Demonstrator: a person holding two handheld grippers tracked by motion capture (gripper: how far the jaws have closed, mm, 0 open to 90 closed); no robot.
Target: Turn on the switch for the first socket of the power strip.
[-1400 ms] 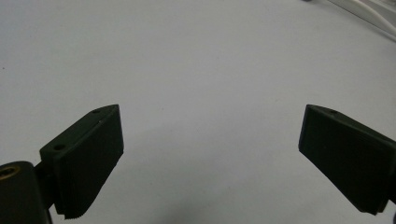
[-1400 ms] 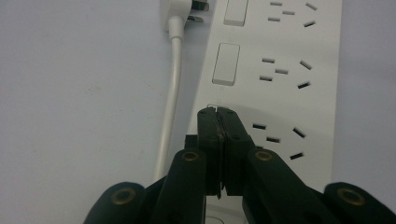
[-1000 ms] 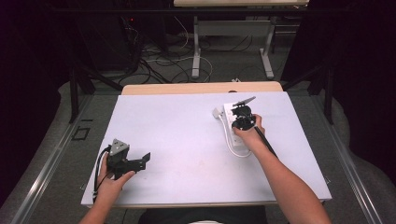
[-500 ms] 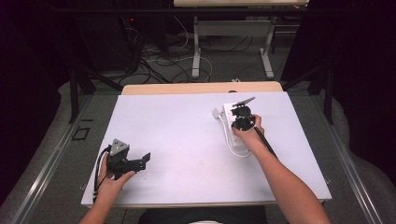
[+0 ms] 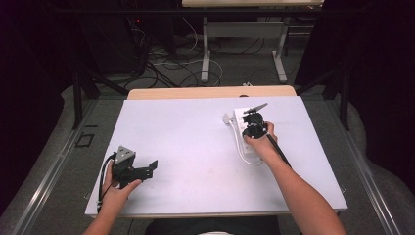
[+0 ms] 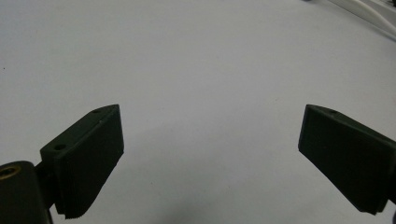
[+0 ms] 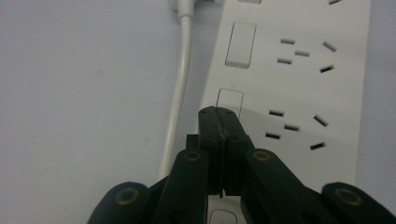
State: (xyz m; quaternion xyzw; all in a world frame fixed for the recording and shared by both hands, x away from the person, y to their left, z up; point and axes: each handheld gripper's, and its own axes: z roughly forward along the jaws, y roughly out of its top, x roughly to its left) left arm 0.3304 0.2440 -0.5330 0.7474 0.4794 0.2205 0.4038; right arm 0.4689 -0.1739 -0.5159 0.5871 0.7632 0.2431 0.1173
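Note:
A white power strip (image 5: 239,119) lies on the right half of the white table top (image 5: 195,142), its white cable (image 5: 243,152) looping beside it toward the person. My right gripper (image 5: 253,128) points down onto the strip. In the right gripper view its jaws (image 7: 218,112) are pressed together with nothing between them, and the tips rest at the lower edge of a rocker switch (image 7: 230,99) on the power strip (image 7: 299,84). The cable (image 7: 180,88) runs along the strip's left side. My left gripper (image 5: 150,167) rests at the front left, open, with bare table between its jaws (image 6: 212,112).
A second rocker switch (image 7: 240,44) and several socket slots sit farther along the strip. A wooden edge (image 5: 210,92) borders the table's far side. Beyond it stand desk legs (image 5: 205,54) with loose cables on the floor.

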